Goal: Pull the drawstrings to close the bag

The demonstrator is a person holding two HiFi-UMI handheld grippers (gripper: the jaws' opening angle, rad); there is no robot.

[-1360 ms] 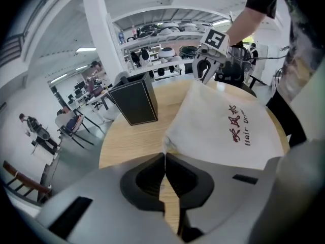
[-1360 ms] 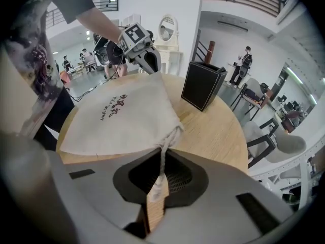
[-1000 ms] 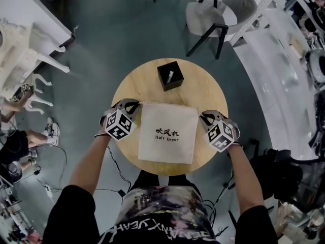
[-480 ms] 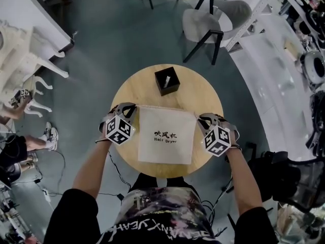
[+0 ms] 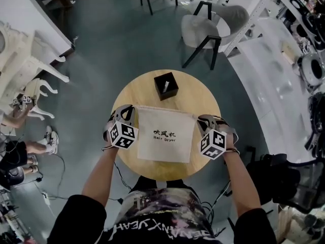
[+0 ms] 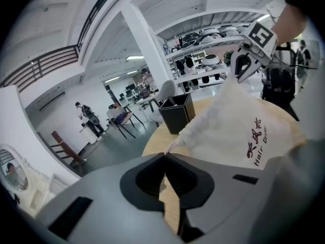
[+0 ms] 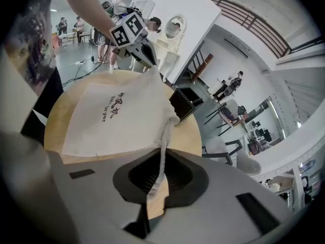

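A cream cloth bag (image 5: 166, 135) with "Hair Dryer" printed on it lies on a round wooden table (image 5: 200, 93). My left gripper (image 5: 128, 111) is at the bag's top left corner. In the left gripper view its jaws (image 6: 165, 159) are shut, with the corner's drawstring (image 6: 173, 145) running into them. My right gripper (image 5: 202, 120) is at the top right corner. There the white drawstring (image 7: 163, 141) leads from the bag (image 7: 117, 113) into the shut jaws (image 7: 160, 174). Both top corners are pulled up off the table.
A black open box (image 5: 166, 85) stands on the table just beyond the bag. Grey chairs (image 5: 205, 27) stand on the floor past the table. White furniture (image 5: 23, 60) and a person's legs (image 5: 30, 146) are at the left, shelving (image 5: 294, 50) at the right.
Both grippers have risen a little and rolled, lifting the bag's top corners by the strings. The bag's body has stayed on the table.
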